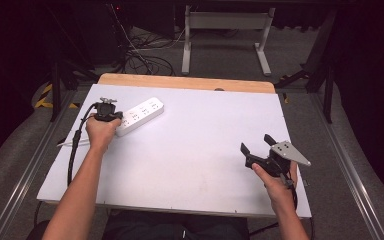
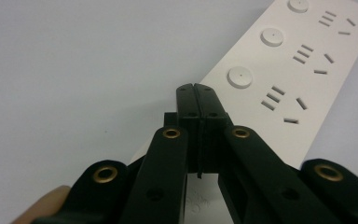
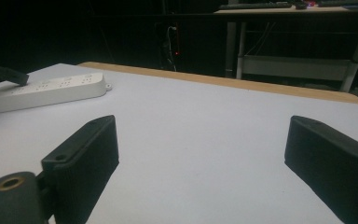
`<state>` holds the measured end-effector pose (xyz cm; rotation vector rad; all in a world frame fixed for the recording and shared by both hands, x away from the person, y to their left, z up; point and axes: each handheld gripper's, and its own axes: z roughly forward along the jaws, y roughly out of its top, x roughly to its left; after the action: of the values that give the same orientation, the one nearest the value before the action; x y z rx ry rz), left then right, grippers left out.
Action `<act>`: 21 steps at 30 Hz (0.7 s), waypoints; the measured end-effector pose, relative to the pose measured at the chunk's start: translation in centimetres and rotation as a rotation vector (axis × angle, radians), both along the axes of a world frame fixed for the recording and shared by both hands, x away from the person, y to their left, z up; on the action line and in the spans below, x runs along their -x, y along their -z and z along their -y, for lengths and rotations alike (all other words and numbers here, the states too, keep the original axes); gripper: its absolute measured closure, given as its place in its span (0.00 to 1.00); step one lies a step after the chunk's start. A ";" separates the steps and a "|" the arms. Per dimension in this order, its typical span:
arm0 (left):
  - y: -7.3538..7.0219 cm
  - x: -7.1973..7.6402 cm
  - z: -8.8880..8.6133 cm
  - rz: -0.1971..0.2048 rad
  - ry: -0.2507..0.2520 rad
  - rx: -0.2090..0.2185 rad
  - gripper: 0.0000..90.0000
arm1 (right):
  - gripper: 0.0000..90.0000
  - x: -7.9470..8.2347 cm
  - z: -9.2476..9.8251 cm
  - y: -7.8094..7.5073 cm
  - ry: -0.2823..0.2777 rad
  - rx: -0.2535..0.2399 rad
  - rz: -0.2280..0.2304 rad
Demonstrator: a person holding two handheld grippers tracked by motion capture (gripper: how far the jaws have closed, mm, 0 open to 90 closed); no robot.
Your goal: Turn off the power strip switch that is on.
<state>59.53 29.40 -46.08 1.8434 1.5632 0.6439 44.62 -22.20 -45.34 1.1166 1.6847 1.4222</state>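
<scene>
My table [image 1: 195, 150] is evenly lit from above; surroundings fall black; my gripper views look soft and grainy.

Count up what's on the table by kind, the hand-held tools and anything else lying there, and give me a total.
White power strip: 1
Hand-held tools: 2, the left tool shut over the strip, the right tool open above bare white table
Total: 3
</scene>
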 end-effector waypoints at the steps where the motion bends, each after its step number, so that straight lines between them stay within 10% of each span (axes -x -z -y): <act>1: -0.1 -0.1 -0.3 0.009 -0.012 0.035 1.00 | 0.11 0.1 0.1 0.0 0.002 -0.013 -0.002; 10: -0.6 0.1 -0.8 0.002 0.008 0.198 1.00 | 0.12 -0.1 0.2 0.1 0.016 -0.013 -0.007; 21: -4.7 5.9 -3.3 0.217 0.073 0.270 1.00 | 0.12 -0.1 0.3 0.0 0.019 -0.006 -0.003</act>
<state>53.63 32.70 -41.41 1.5673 1.3618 0.5497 44.68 -22.47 -45.32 1.1362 1.6686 1.4154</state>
